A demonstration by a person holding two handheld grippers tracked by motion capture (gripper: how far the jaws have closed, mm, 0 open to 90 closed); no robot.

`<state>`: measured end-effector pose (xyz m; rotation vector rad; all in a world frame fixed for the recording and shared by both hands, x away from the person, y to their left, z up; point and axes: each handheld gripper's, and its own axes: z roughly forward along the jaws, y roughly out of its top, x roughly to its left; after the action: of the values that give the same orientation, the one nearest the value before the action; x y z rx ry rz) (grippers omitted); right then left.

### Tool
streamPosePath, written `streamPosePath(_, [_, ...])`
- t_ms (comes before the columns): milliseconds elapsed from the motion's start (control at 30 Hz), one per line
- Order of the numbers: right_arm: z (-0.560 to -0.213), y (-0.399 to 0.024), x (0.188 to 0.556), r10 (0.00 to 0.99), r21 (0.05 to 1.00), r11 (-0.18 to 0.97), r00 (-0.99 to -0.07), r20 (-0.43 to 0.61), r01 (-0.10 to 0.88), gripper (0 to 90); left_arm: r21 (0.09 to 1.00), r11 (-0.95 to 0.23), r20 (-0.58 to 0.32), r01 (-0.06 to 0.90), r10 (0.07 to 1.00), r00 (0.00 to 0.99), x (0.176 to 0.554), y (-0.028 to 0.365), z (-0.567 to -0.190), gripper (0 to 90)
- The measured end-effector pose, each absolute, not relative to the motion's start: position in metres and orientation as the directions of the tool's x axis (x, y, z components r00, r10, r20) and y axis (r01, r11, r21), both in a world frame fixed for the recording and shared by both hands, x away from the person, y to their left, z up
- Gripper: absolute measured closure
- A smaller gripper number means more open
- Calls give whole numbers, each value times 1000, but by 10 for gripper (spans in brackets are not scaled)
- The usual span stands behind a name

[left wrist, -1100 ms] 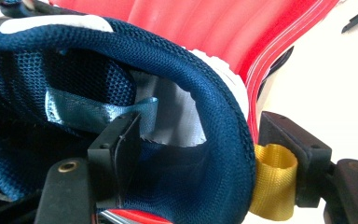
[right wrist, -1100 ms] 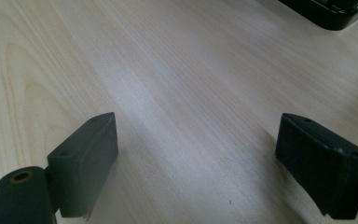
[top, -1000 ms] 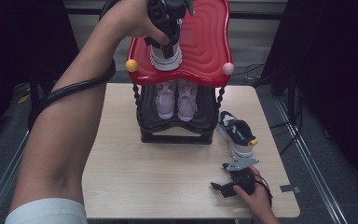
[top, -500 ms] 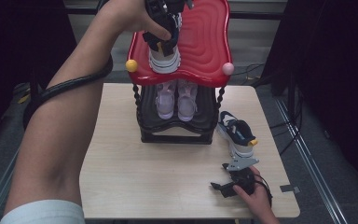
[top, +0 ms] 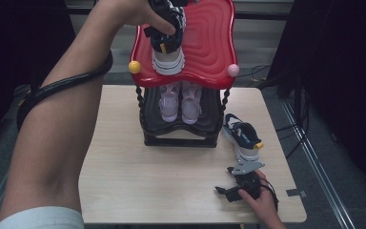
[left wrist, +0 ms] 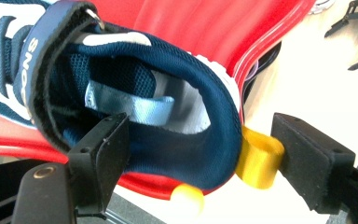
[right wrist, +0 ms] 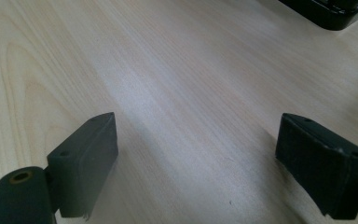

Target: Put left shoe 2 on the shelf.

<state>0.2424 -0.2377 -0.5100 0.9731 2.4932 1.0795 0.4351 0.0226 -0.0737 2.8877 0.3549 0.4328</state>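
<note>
A navy and white shoe (top: 168,59) stands on the red wavy top shelf (top: 209,38) of a black rack, heel toward me. My left gripper (top: 164,38) hangs over its heel. In the left gripper view the shoe (left wrist: 168,70) has one jaw inside its collar and the other outside by the yellow heel loop (left wrist: 258,156). The left gripper (left wrist: 200,154) has just been opening with the heel wall between the jaws, and neither pad squeezes it. The matching shoe (top: 242,136) lies on the table right of the rack. My right gripper (top: 238,188) (right wrist: 196,158) rests open on the wood, with nothing between its jaws.
A pair of lilac shoes (top: 181,100) sits on the rack's lower black shelf. The light wooden table (top: 124,181) has bare room in front of the rack. A thick black cable (top: 62,88) loops around the left forearm. Dark floor and cables surround the table.
The left hand has lifted slightly off the navy shoe, which stays on the red shelf. The right gripper and the shoe on the table have not moved.
</note>
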Motion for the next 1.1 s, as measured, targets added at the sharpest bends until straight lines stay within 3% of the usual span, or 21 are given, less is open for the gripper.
streamPosePath(500, [-510,-238,242,668,721,501,-744,29,478,124,195,-942,224,274,315,922,427,40,-71,223])
streamPosePath(1100, [-510,-238,242,668,721,501,-744,29,479,124,159,-928,161,338,362,918,424,77,-93,220])
